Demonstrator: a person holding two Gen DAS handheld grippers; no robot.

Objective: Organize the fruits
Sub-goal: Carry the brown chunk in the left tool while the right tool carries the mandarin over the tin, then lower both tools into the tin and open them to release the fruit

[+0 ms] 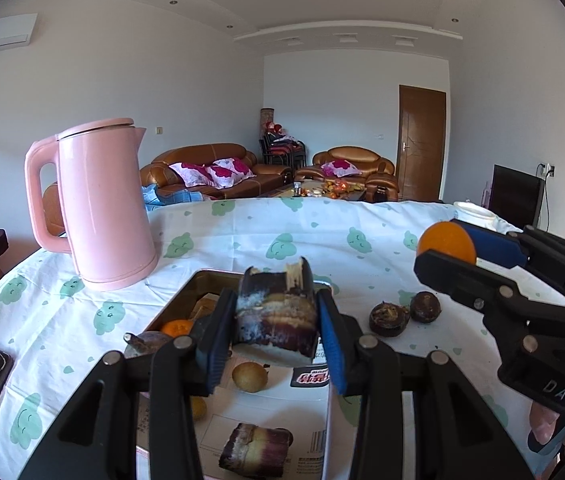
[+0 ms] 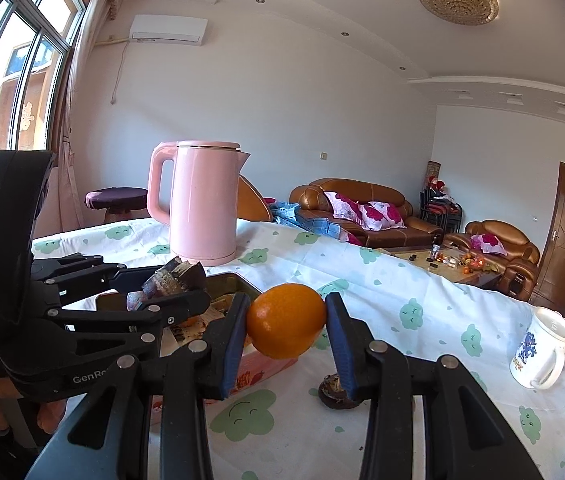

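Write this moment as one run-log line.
left gripper: shut on sugarcane piece | right gripper: shut on orange | both above table

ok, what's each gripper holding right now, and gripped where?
Left gripper holds a dark sugarcane piece, pads on its two long sides, cut end up. Right gripper holds an orange, pinched across its middle.

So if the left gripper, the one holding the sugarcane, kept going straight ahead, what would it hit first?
Probably the metal tin just ahead of and below the left gripper and its sugarcane piece. Beyond that lies only tablecloth. Depth is hard to judge through the fisheye.
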